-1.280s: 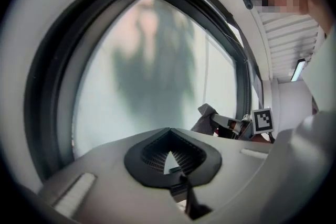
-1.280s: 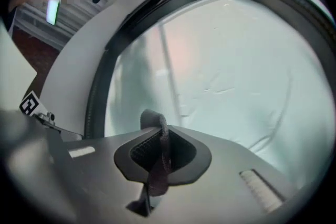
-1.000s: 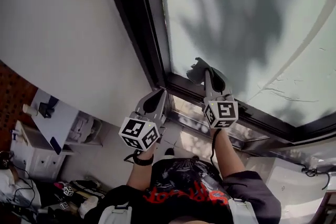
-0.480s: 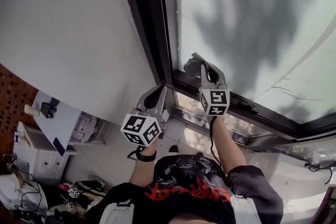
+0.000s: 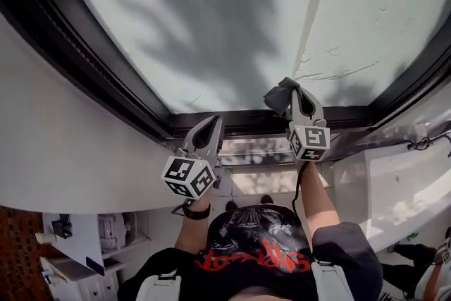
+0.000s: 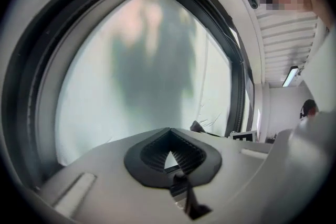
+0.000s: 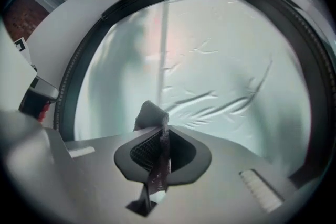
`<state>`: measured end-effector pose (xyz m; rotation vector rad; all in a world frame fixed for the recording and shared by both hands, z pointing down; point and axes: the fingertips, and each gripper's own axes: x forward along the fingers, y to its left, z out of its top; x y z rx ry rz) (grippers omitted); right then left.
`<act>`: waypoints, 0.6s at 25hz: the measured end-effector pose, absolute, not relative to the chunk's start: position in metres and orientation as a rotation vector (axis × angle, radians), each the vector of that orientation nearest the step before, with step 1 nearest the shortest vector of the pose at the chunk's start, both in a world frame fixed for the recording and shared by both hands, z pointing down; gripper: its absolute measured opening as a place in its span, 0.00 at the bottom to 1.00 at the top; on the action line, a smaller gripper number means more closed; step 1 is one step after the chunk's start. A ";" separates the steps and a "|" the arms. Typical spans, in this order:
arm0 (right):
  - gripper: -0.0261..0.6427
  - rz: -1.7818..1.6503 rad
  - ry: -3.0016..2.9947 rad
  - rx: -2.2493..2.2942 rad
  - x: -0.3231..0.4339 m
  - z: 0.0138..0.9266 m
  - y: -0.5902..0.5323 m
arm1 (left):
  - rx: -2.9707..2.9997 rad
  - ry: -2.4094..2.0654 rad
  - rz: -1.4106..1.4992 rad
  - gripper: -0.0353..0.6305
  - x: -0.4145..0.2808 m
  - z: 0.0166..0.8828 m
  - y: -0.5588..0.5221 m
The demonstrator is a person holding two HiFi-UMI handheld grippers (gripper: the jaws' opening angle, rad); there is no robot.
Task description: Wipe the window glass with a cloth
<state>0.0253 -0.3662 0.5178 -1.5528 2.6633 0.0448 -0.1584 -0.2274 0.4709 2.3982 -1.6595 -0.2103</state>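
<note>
Though crumpled, the dark cloth [image 7: 148, 114] sits pinched in the right gripper [image 7: 162, 131].

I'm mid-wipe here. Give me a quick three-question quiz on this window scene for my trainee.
1. Which gripper clamps the dark grey cloth?
2. True or false: the left gripper is shut, with nothing between its jaws.
3. The frame around the window glass is: A white, B black, C brown wood.
Key: 1 the right gripper; 2 true; 3 B.
</note>
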 end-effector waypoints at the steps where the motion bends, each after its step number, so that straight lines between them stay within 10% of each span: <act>1: 0.07 0.023 2.627 -1.614 0.051 0.522 -0.372 | 2.417 -1.629 -0.206 0.06 -0.147 0.470 -0.233; 15: 0.07 -0.226 2.008 -2.366 0.373 0.575 -0.447 | 2.508 -1.445 -0.215 0.06 -0.053 0.467 -0.246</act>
